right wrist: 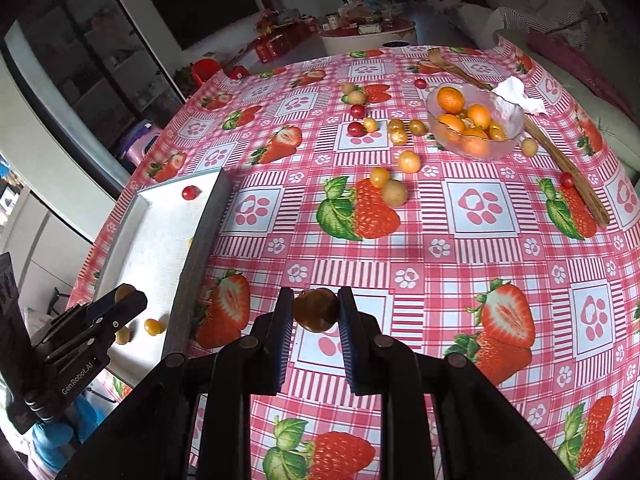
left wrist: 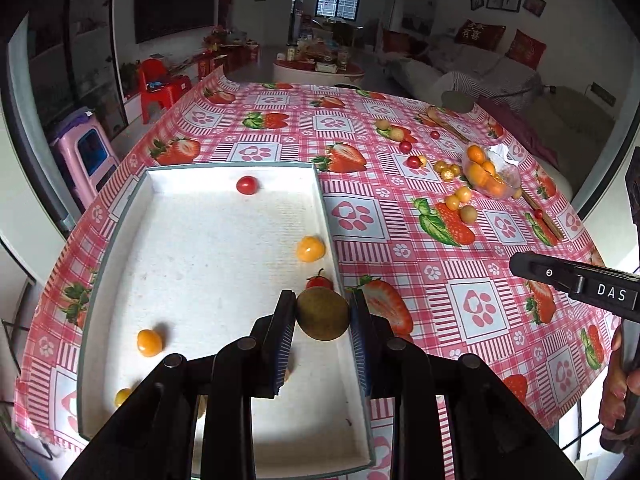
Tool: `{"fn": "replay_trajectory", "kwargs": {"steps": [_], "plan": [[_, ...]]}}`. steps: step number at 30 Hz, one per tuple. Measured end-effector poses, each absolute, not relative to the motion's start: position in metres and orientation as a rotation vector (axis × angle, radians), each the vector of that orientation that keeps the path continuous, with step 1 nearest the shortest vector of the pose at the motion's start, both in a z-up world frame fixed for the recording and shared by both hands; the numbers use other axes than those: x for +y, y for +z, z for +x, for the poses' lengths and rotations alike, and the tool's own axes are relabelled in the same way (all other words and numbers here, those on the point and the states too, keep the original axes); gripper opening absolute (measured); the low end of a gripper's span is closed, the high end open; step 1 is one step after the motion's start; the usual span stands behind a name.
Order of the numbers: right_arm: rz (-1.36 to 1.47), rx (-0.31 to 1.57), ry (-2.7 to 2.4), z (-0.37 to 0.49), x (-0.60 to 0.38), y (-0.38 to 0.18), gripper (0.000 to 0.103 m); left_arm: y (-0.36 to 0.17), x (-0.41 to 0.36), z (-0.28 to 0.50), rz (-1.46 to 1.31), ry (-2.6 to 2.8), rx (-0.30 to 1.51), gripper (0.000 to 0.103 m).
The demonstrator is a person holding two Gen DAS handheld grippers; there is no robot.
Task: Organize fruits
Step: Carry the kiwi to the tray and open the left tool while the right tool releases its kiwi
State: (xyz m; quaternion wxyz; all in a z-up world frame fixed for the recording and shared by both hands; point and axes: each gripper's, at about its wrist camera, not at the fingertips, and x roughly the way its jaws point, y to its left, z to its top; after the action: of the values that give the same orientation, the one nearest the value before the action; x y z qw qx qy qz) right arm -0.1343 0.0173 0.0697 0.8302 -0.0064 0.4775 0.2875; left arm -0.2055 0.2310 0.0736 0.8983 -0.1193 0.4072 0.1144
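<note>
A living room with a sofa and red cushions lies behind the surface (right wrist: 440, 248), which wears a pink checked cloth printed with strawberries and paw marks. Near its left edge sits the white tray (left wrist: 224, 264), already holding a red cherry tomato (left wrist: 247, 185) at the far end, a few yellow-orange berries (left wrist: 311, 249) and another small tomato (left wrist: 319, 281) against the right wall.

My left gripper (left wrist: 323, 312) has its jaws closed to the width of a brown-green round fruit (left wrist: 323, 313), pads pressed on both sides, held above the tray's right wall on the near side. My right gripper (right wrist: 316, 310) has its jaws pinched the same way on a brown round fruit (right wrist: 316, 309), held over the cloth just right of the tray.

I judge this to be the carrying and dropping step: both fruits are picked, neither is yet set down. Next, the left jaws need to move a little inward so the fruit clears the wall, lower, then part. The right gripper must cross leftward over the tray wall without knocking my other gripper.

Many loose fruits remain towards the far right corner, around the glass bowl (right wrist: 508, 136) of oranges, beside a crumpled tissue (right wrist: 516, 94) and wooden fork (right wrist: 560, 164)
</note>
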Motion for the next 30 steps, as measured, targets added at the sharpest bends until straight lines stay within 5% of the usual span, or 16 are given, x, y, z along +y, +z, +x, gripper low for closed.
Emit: {"fn": "replay_trajectory", "kwargs": {"steps": [30], "plan": [[-0.260,1.124,0.788,-0.110,0.244,0.021,0.024,0.024,0.342,-0.177,-0.277,0.427,1.010,0.029]]}}
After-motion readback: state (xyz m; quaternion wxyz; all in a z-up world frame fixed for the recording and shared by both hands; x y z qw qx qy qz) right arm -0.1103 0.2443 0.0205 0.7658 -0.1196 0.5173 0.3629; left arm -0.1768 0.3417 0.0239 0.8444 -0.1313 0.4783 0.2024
